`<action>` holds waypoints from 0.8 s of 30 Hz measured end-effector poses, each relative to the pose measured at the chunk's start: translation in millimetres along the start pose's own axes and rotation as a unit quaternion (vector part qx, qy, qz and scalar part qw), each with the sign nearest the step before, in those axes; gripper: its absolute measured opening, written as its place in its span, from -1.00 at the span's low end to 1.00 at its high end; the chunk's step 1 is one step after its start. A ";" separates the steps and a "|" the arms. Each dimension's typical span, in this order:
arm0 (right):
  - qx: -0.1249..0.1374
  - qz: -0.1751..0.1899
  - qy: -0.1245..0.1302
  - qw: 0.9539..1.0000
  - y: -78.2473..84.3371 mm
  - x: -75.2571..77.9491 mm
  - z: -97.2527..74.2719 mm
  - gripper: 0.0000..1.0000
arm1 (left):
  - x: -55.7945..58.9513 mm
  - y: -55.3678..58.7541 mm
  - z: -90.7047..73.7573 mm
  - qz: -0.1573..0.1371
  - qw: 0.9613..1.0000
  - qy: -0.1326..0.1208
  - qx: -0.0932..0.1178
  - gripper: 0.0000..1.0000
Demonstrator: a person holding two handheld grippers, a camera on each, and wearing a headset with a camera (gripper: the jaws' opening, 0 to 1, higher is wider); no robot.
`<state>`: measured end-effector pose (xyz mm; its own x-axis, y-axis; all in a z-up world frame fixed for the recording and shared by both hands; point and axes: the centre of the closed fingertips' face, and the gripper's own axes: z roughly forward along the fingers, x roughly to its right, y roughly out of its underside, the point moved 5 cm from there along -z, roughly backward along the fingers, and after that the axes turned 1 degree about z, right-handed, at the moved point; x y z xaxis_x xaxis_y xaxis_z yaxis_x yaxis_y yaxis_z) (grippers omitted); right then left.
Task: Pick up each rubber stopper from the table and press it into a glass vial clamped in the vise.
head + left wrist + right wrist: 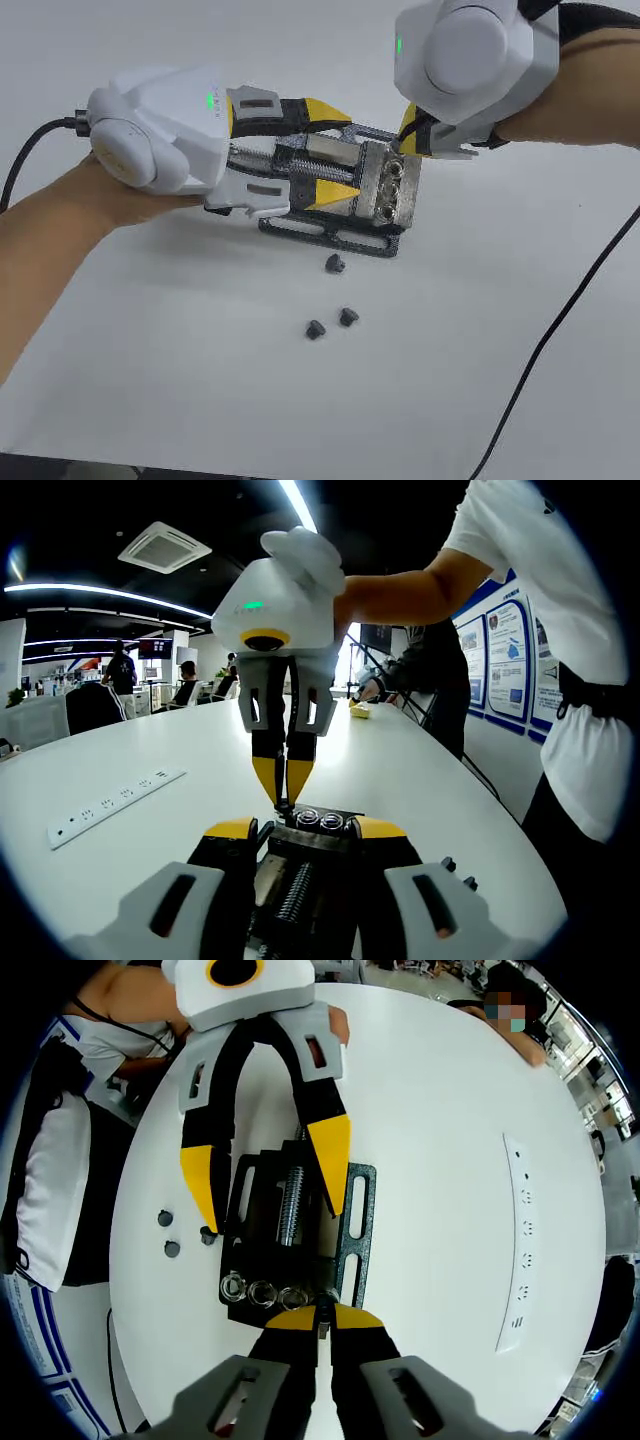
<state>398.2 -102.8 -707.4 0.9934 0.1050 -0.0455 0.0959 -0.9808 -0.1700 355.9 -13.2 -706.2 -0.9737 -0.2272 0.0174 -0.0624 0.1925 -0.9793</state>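
Right gripper [412, 143] points down with its tips at the far end of a row of glass vials [392, 188], its jaws drawn to a thin slit. A small dark piece shows between the tips in the left gripper view, too small to name. The vials stand mouth-up, side by side, clamped in the end of a metal vise [345, 235] on a black slotted base. The three mouths that show in the head view look open.

Left gripper [345, 152] lies low along the vise from the other end, jaws spread wide, one yellow tip on either side of the screw. Whether they press on the vise cannot be told.

Three rubber stoppers lie loose on the white table [200, 380], on the person's side of the vise. One stopper [335, 264] is just off the base plate, and a pair [315, 329] [348, 317] lies close together a little nearer. Bare tabletop stretches beyond them to the near edge and to the left.

A black cable [560, 330] crosses the table's right side to that edge. A white power strip [520, 1250] lies well apart from the vise.
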 end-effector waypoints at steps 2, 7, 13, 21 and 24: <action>0.000 0.002 0.000 1.000 -0.1 0.0 0.3 -0.95 | 0.4 -0.4 -0.4 0.000 1.000 0.000 0.000 -0.31; -0.001 0.001 0.003 1.000 0.3 -0.1 0.1 -0.94 | 0.8 -1.0 -3.6 0.001 1.000 -0.002 -0.002 -0.31; 0.016 0.005 0.007 1.000 1.4 -0.8 -1.5 -0.91 | 1.4 -3.7 -6.3 0.005 1.000 -0.003 -0.003 -0.31; 0.026 0.009 0.005 1.000 0.2 -0.2 -2.6 -0.90 | 2.9 -4.9 -7.5 0.007 1.000 -0.004 -0.007 -0.31; 0.033 0.012 0.007 0.999 0.8 0.9 -2.3 -0.90 | 4.0 -5.4 -6.8 0.008 1.000 -0.003 -0.008 -0.31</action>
<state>399.3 -104.0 -705.3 0.9961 0.0795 -0.0371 0.0687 -0.9700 -0.2331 350.9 -8.6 -699.5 -0.9733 -0.2295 0.0014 -0.0511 0.2107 -0.9762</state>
